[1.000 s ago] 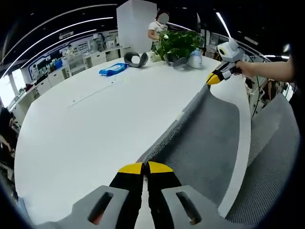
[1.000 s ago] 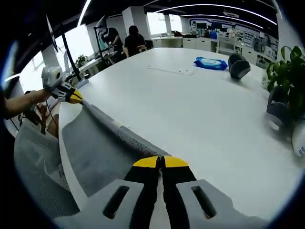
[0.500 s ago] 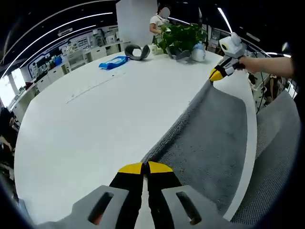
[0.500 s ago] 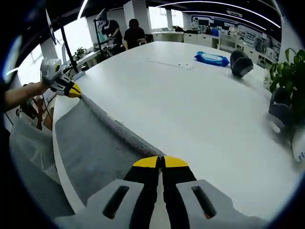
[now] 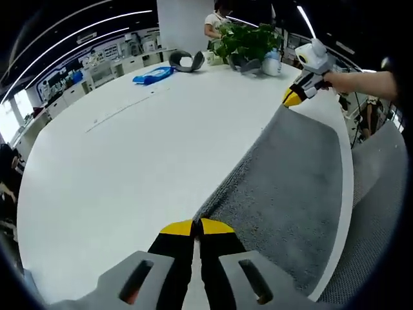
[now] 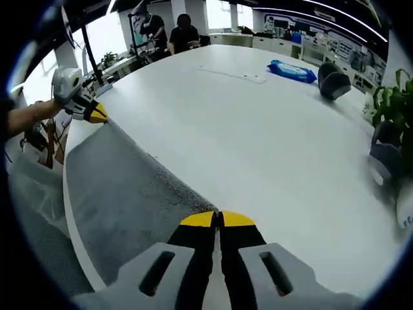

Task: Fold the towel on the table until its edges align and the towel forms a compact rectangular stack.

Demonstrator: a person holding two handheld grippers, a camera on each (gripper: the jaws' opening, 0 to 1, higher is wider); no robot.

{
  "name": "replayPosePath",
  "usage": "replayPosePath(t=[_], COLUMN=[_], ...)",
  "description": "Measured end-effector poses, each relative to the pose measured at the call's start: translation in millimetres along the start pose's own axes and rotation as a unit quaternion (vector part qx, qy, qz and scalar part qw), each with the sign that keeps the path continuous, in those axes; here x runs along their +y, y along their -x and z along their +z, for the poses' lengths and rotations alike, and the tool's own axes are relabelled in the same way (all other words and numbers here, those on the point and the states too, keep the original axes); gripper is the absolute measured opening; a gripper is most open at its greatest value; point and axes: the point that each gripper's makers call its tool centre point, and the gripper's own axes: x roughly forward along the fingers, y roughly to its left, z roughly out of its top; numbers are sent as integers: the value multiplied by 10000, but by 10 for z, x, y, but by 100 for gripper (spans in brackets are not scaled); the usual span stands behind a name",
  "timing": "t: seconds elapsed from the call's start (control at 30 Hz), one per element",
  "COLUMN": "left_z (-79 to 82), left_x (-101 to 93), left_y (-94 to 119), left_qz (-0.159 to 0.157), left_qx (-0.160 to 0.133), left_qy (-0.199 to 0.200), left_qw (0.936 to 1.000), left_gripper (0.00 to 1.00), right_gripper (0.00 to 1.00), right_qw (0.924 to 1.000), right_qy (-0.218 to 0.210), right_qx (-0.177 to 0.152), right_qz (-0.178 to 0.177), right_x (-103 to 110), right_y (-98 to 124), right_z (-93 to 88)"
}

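A grey towel lies stretched over the near edge of the white table, part of it hanging off toward the person. My left gripper is shut on one corner of the towel's far edge. The right gripper, held by a hand, pinches the other corner at the upper right of the left gripper view. In the right gripper view the same towel runs from my right gripper, shut on its corner, to the left gripper at the far left.
At the table's far end stand a potted plant, a blue packet, a grey curved object and a white bottle. People stand beyond the table. A thin strip lies on the tabletop.
Both grippers have carried the towel's far edge further onto the table and lower. More of the grey cloth now lies flat on the top.
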Motion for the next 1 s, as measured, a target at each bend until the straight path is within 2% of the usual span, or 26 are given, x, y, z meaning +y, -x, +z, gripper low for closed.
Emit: replayPosePath(t=[0.33, 0.43, 0.47, 0.5, 0.53, 0.57, 0.6, 0.7, 0.8, 0.87, 0.93, 1.0], left_z=[-40, -32, -24, -25, -27, -16, -5, -34, 1, 48, 90, 65], left_x=[46, 127, 148, 195, 246, 285, 335, 434, 395, 330, 223, 175], left_y=[-49, -17, 2, 38, 74, 116, 188, 334, 489, 549, 578, 603], left_qz=[315, 478, 513, 611, 743, 831, 960, 1240, 1203, 1157, 1012, 971], left_qx=[-133, -162, -215, -278, -329, -425, -531, -532, -703, -787, -786, -615], left_qy=[-156, -58, 34, 138, 242, 341, 421, 314, 551, 528, 339, -49], left_qw=[9993, 9987, 9984, 9976, 9964, 9950, 9931, 9904, 9887, 9888, 9912, 9934], left_gripper=[10, 16, 18, 19, 20, 19, 18, 16, 13, 13, 13, 13], right_gripper=[2, 11, 10, 1, 0, 2, 2, 0, 0, 0, 0, 0], right_qw=[9999, 9985, 9979, 9961, 9922, 9909, 9913, 9910, 9890, 9876, 9871, 9880], right_qy=[69, 151, 163, 243, 519, 403, 216, -82, -175, -175, -141, 38], right_qx=[-7, -78, -110, -137, -152, -248, -437, -581, -722, -791, -804, -728], right_qz=[-140, -528, -614, -837, -1125, -1263, -1219, -1201, -1280, -1343, -1375, -1359], right_x=[-21, -150, -178, -256, -366, -407, -414, -488, -529, -516, -523, -488], right_y=[-13, 20, 49, 90, 177, 230, 299, 452, 573, 636, 652, 680], right_z=[-20, -9, -6, 3, 15, 29, 63, 57, 43, 31, 9, -25])
